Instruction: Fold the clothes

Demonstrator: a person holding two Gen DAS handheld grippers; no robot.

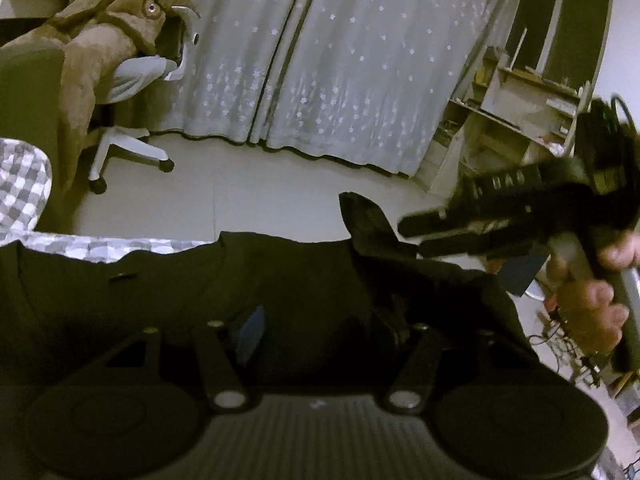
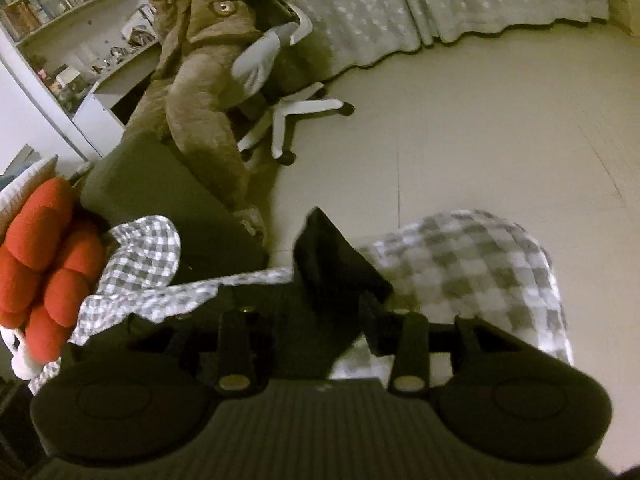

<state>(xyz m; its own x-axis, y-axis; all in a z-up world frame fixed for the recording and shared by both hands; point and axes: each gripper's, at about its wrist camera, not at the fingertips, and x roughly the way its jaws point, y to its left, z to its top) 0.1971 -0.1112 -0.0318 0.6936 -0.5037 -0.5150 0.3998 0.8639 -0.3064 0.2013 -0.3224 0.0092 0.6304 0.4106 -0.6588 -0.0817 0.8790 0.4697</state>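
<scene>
A black garment (image 1: pixel 168 280) lies spread over the grey-and-white checked sheet (image 1: pixel 24 192) of a bed. My left gripper (image 1: pixel 320 320) hovers low over its middle with the jaws well apart; one blue pad (image 1: pixel 252 328) shows bare. At the right a hand holds my right gripper (image 1: pixel 410 236), fingers apart, their tips just beside a raised black flap (image 1: pixel 364 220) of the garment. In the right wrist view that flap (image 2: pixel 332 268) stands up between the jaws of the right gripper (image 2: pixel 308 312) and looks loose, with the checked sheet (image 2: pixel 480 272) behind it.
A white office chair (image 1: pixel 120 148) carrying a big brown plush toy (image 1: pixel 112 28) stands on the pale floor beyond the bed. Star-patterned curtains (image 1: pixel 340 60) hang behind, with shelves (image 1: pixel 520 112) at the right. A red cushion (image 2: pixel 44 256) sits at the bed's left.
</scene>
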